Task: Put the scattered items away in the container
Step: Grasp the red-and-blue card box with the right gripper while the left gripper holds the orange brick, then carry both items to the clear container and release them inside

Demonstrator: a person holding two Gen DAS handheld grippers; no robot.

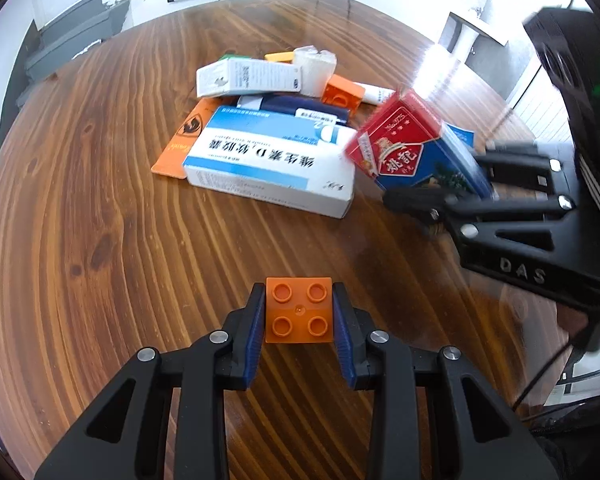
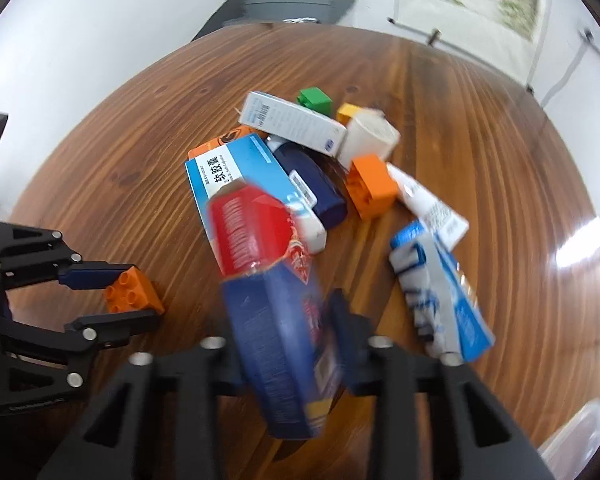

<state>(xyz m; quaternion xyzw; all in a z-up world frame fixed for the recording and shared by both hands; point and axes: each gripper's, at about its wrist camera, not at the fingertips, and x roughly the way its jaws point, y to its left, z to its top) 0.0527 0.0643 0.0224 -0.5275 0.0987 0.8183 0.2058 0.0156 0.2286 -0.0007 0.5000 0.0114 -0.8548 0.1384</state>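
Left gripper (image 1: 299, 312): at six o'clock in its own view, closed down on an orange four-stud building brick (image 1: 299, 310), blue pads pressed to the brick's two sides, studs facing the camera.
Flat orange packet (image 1: 179, 145): ten o'clock of the brick, lying on the wooden table (image 1: 80, 220), partly under the pile.
Big white-and-blue medicine box (image 1: 272, 164): twelve o'clock of the held brick, well apart from it, resting over the orange packet.
Pile behind: a smaller white carton (image 1: 248, 78) sits on top, with a dark blue box (image 1: 300, 106), a second orange brick (image 1: 342, 94) and a white tube (image 1: 376, 94) around it.
Green brick (image 2: 315, 101): twelve o'clock edge of the pile in the right wrist view.
Right gripper (image 2: 288, 340): fingers clamped on a red-and-blue playing-card box (image 2: 268, 300), tilted and blurred, raised above the table.
Blue-and-white carton (image 2: 440, 292): three o'clock of the card box, lying on the table.
Container: cannot be made out in either view.
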